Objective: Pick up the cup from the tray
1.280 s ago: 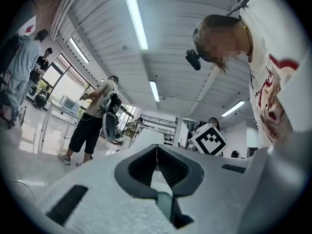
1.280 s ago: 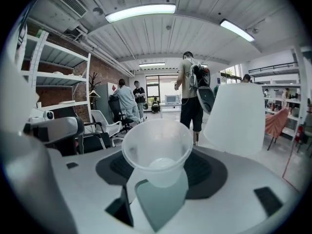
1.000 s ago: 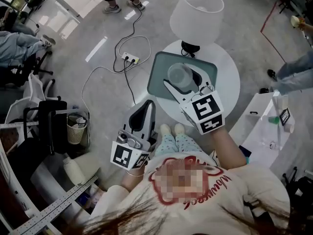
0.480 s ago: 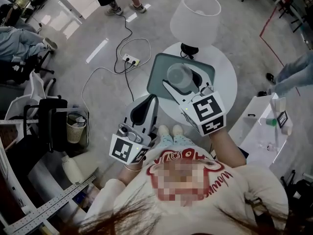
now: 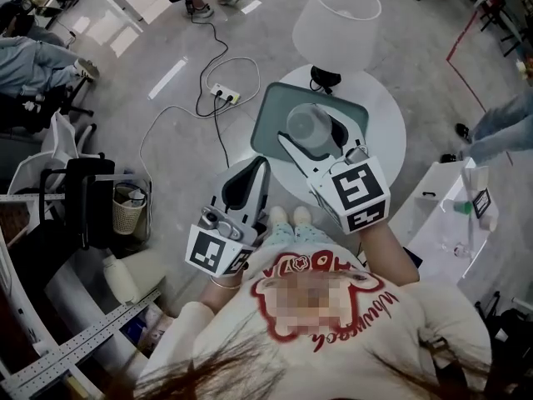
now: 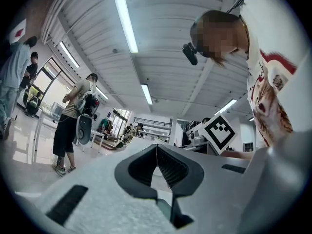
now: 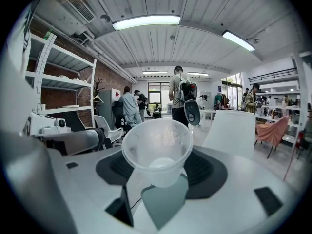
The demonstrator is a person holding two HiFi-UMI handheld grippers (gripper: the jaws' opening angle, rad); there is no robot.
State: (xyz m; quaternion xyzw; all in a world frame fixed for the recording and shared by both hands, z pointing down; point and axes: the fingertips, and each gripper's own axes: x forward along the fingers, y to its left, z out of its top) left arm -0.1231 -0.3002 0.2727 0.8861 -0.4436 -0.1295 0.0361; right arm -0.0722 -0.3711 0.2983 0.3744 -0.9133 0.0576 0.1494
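The left tool (image 5: 258, 170) is hanging beyond the bench's left edge, over the floor, with its jaws pressing together on nothing. The green tray (image 5: 271, 117) is lying on the left part of the round white bench (image 5: 387, 132). The right tool (image 5: 310, 136) is gripping the clear cup (image 5: 305, 123) over the tray. A lamp (image 5: 336, 19) is standing at the far edge.
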